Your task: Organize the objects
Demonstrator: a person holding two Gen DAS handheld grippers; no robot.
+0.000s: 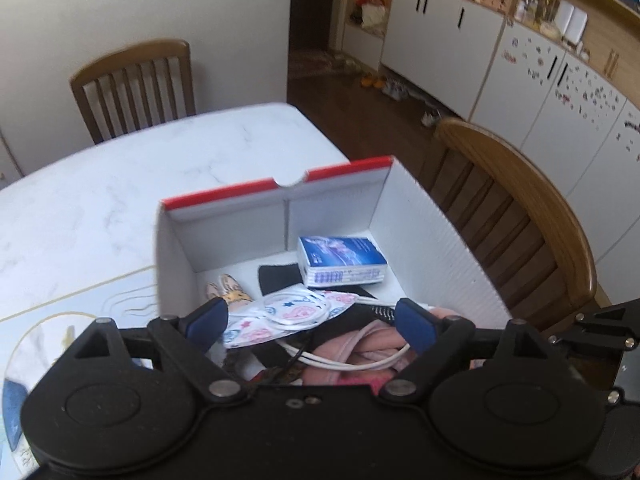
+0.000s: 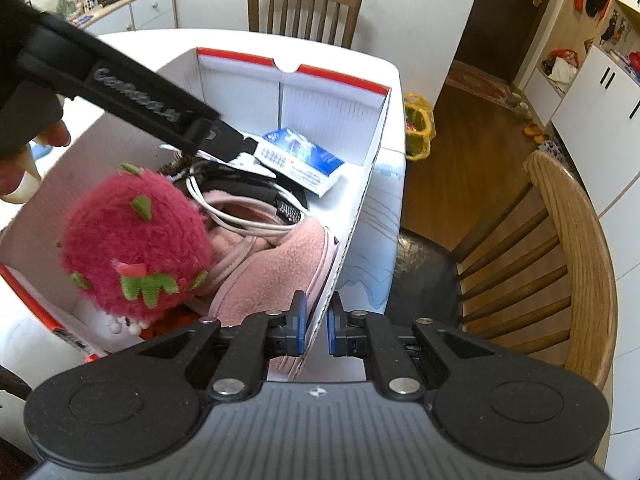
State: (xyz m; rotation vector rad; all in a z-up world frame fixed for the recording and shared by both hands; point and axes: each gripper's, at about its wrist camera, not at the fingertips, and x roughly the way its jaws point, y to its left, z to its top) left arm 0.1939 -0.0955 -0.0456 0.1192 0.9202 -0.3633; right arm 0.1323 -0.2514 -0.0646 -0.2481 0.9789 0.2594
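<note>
The right gripper (image 2: pixel 317 328) is clamped on the near right wall of a white cardboard box (image 2: pixel 362 204) with a red rim, one blue pad inside the wall and one outside. The left gripper (image 1: pixel 311 322) hangs over the box's near end with its jaws spread wide and nothing between them. Just below them lies a patterned face mask (image 1: pixel 280 314), on top of a white cable (image 1: pixel 352 360) and pink fleece fabric (image 2: pixel 272 268). Farther in, a blue and white tissue pack (image 1: pixel 342 260) sits near the far wall. A fuzzy pink strawberry plush (image 2: pixel 134 240) rests in the box's near left corner. The box stands on a white marble table (image 1: pixel 120 184), with wooden chairs (image 1: pixel 520 216) around it.
</note>
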